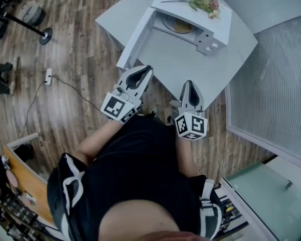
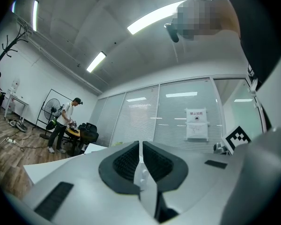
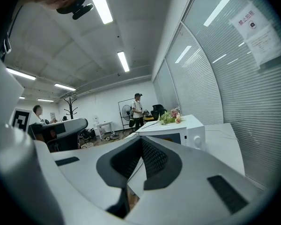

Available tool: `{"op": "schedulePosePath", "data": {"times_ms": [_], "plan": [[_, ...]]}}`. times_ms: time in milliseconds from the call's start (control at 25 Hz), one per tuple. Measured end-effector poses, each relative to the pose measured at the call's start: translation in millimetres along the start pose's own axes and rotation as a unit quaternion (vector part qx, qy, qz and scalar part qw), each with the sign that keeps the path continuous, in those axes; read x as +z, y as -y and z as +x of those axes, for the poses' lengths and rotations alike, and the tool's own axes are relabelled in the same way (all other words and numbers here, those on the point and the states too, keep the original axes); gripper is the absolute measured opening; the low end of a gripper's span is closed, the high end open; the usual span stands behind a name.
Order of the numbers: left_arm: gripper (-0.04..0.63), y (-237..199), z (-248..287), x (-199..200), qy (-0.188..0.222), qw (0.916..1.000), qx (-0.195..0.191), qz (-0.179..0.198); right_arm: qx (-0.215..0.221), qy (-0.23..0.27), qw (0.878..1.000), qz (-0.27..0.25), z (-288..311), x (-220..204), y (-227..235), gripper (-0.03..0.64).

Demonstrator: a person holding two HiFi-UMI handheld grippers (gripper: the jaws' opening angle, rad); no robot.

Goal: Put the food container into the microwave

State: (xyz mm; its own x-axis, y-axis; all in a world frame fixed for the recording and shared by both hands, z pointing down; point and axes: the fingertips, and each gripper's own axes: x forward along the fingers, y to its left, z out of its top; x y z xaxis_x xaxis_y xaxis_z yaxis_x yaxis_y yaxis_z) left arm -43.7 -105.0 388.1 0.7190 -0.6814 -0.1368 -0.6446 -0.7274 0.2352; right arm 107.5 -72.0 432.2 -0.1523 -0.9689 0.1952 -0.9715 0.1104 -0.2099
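Note:
The white microwave [image 1: 213, 24] stands on the white table [image 1: 190, 59] with its door [image 1: 135, 39] swung open to the left. Inside the cavity sits a round tan food container [image 1: 183, 26]. My left gripper [image 1: 146, 69] is shut and empty, hovering at the table's near edge just below the open door. My right gripper [image 1: 190, 83] is also shut and empty, over the table's near edge. In the right gripper view the microwave [image 3: 180, 132] lies ahead of the closed right gripper [image 3: 141, 142]. The left gripper [image 2: 140, 145] points up at a glass wall.
A sprig of flowers [image 1: 204, 3] lies on top of the microwave. A glass partition with blinds [image 1: 271, 84] runs along the right. A cable and power strip [image 1: 48, 76] lie on the wooden floor at left. People stand far off [image 3: 138, 108], [image 2: 65, 123].

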Motion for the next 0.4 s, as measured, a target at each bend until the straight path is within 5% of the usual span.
{"op": "schedulePosePath", "data": {"times_ms": [400], "plan": [[0.043,6.2,-0.2,-1.8,-0.001,1.0000,-0.001,-0.004,-0.002,-0.005,1.000,-0.002,-4.2,-2.2,1.9,0.025]]}}
